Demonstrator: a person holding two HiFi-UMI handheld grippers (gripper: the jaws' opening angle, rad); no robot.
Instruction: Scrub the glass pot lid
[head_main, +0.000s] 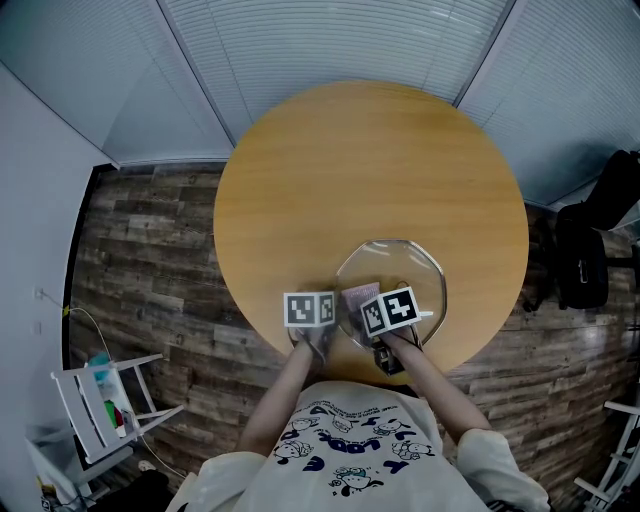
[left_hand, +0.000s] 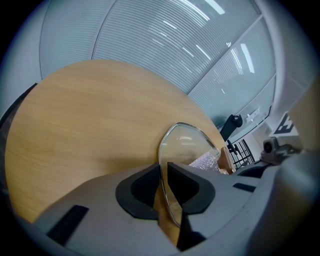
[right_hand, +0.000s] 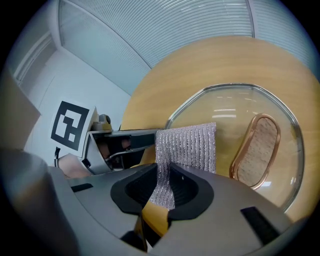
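The glass pot lid (head_main: 392, 285) with a metal rim lies on the round wooden table (head_main: 330, 170) near its front edge. My left gripper (left_hand: 163, 186) is shut on the lid's rim (left_hand: 165, 150) at its near left side. My right gripper (right_hand: 167, 185) is shut on a silver mesh scrubbing cloth (right_hand: 187, 147), which hangs over the near part of the lid (right_hand: 235, 115). The lid's copper-rimmed handle (right_hand: 256, 150) shows to the right of the cloth. In the head view both grippers (head_main: 310, 312) (head_main: 392, 315) sit side by side at the lid's near edge, with the cloth (head_main: 357, 298) between them.
A white folding rack (head_main: 100, 400) stands on the wood-plank floor at the lower left. A dark chair (head_main: 590, 250) stands to the table's right. Window blinds (head_main: 330, 40) run behind the table. The far part of the tabletop is bare wood.
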